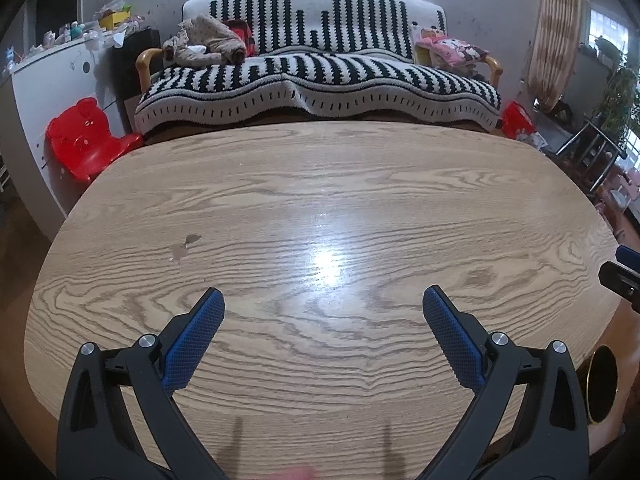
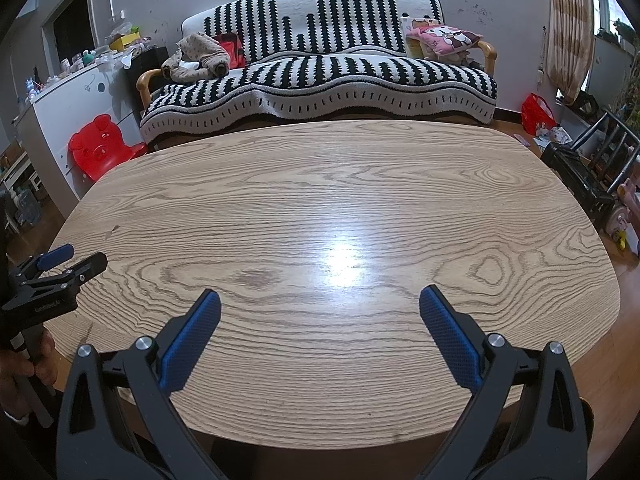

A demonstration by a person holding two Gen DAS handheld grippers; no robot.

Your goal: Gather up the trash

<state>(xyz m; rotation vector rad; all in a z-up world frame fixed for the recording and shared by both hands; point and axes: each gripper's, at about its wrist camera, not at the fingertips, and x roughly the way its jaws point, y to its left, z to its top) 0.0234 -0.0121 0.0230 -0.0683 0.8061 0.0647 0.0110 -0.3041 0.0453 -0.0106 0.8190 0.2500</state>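
Fingers spread, empty, both grippers over table (image 1: 320,200); only left view shows dark gold-rimmed bin (image 1: 602,384).

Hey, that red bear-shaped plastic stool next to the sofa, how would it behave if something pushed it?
The red stool looks like thin moulded plastic, so probably light and stiff. Its glossy finish suggests it would slide easily across the floor. It sits low and leans close against the white cabinet, so tipping seems unlikely that way.
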